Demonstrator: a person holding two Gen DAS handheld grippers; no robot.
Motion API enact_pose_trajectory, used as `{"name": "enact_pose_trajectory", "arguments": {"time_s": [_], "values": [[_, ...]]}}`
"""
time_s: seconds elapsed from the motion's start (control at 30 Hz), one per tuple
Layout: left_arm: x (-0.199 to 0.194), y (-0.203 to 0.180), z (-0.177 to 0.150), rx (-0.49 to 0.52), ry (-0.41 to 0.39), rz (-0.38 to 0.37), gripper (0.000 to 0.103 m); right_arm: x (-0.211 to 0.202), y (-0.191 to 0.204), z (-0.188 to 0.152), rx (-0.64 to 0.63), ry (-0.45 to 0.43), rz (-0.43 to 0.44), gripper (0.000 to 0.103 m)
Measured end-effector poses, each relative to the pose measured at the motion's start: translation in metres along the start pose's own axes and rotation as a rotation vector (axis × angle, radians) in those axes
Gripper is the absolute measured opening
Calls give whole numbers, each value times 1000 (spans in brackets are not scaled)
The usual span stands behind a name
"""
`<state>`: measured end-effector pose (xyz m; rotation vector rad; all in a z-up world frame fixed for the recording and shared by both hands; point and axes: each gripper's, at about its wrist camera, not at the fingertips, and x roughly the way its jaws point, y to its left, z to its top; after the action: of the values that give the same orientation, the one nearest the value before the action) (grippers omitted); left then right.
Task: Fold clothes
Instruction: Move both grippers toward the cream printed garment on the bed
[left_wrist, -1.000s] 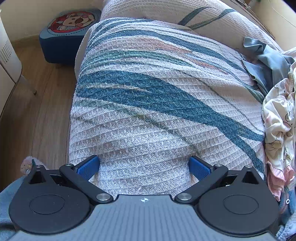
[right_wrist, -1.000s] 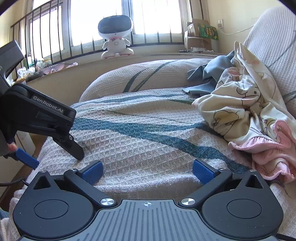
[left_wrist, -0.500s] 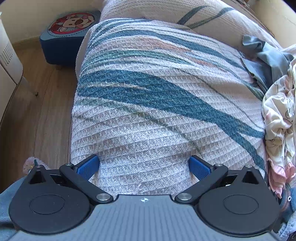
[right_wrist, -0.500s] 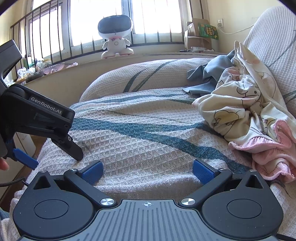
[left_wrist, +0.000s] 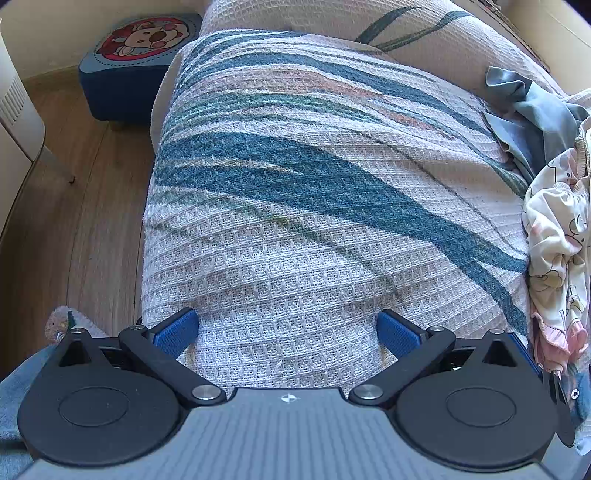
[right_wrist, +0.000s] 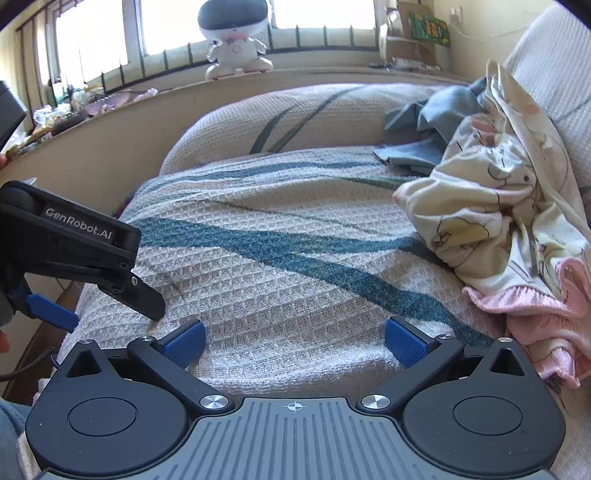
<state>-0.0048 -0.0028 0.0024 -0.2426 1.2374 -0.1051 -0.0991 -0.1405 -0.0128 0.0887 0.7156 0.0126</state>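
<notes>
A: Where are the clothes?
B: The cream printed garment (right_wrist: 495, 206) lies crumpled at the right of the sofa cover (right_wrist: 280, 236), on a grey garment (right_wrist: 432, 122).
A: And the claws?
B: The left gripper (left_wrist: 288, 332) and the right gripper (right_wrist: 295, 341) are both spread wide, holding nothing.

Both wrist views sit close over one sofa cover (left_wrist: 295, 221) — left downward, right level.
</notes>
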Motion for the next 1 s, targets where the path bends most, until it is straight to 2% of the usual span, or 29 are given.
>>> {"name": "enact_pose_trajectory", "arguments": {"time_s": [0.2, 0.27, 0.5, 0.6, 0.73, 1.0], "values": [[2, 2, 3, -25, 18, -3, 103, 4, 3, 18, 40, 161, -35, 103], [2, 2, 2, -28, 18, -3, 103, 5, 2, 18, 33, 181, -30, 103], [0, 0, -1, -34, 1, 8, 103, -6, -3, 4, 74, 103, -16, 103], [-1, -2, -3, -29, -9, 19, 103, -8, -3, 7, 92, 112, -24, 103], [0, -5, -4, -11, -10, 25, 103, -2, 6, 15, 15, 184, -50, 103], [-2, -5, -5, -6, -24, 19, 103, -22, -17, 26, 101, 132, -51, 103]]}}
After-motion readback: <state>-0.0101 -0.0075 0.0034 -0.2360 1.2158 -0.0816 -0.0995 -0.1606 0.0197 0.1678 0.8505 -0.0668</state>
